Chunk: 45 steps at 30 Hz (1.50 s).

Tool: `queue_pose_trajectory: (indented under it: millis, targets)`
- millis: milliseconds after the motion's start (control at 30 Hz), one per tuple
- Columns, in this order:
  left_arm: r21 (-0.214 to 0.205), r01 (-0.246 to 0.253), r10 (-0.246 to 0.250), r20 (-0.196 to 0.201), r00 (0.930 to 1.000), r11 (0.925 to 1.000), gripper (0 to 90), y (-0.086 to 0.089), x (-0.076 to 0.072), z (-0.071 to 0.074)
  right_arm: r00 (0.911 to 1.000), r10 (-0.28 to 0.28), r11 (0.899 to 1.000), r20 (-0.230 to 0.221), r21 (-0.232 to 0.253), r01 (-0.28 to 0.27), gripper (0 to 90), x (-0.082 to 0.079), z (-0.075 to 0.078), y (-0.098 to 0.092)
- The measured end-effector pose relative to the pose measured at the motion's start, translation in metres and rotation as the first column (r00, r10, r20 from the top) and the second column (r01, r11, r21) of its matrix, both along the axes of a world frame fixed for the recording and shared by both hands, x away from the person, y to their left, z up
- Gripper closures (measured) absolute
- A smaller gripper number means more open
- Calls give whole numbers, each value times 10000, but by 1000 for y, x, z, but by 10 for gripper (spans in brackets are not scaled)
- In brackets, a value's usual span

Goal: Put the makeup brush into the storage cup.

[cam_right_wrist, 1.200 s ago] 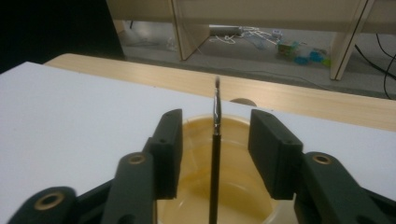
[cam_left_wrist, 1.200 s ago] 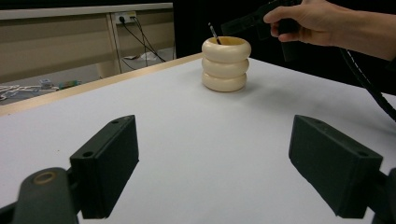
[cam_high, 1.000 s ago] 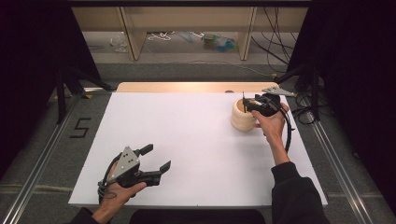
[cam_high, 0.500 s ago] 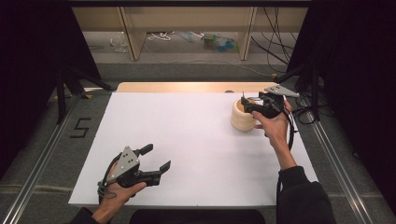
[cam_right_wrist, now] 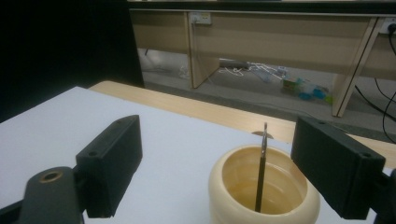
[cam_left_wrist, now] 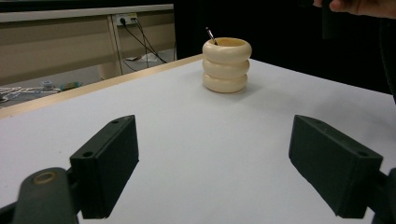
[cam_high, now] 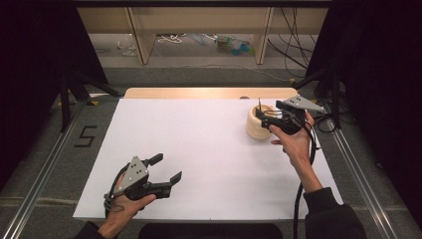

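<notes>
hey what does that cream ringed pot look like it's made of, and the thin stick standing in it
The pot looks like pale turned wood or matte moulded plastic: three smooth stacked rings, soft sheen, and a warmer tan inside in the right gripper view. I cannot tell which. The stick looks like dark metal, thin and straight, with a glint at its tip.

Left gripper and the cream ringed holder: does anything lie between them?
Nothing: bare white table separates the left gripper from the holder, as the high and left gripper views show.

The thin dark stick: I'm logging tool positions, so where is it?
The stick stands leaning inside the cream ribbed holder, far right on the table, just ahead of the right gripper.
</notes>
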State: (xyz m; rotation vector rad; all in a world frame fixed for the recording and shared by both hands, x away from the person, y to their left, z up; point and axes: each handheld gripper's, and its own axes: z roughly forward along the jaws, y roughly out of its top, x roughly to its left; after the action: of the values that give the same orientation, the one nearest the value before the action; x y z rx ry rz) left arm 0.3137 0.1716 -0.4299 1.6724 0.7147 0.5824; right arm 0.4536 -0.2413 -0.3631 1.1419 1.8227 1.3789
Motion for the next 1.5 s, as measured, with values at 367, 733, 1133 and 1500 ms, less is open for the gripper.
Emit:
queue_pose_trajectory:
  millis: [367,733,1133,1500]
  targets:
    - [19,0,0,-1,10000,10000,159,0,0,0,9987,251,9996,443,93,-255,174,-29,5,6]
    - [-87,-29,29,-57,10000,10000,159,-1,-1,0,9970,469,9987,618,169,-480,176,-52,-2,7]
    - [-65,-25,25,-34,10000,10000,159,0,-1,0,9957,859,9961,358,151,-865,175,-78,-15,15]
    - [-47,-39,39,-2,10000,10000,159,0,-1,1,9934,1065,9935,425,366,-1081,178,-96,-22,14]
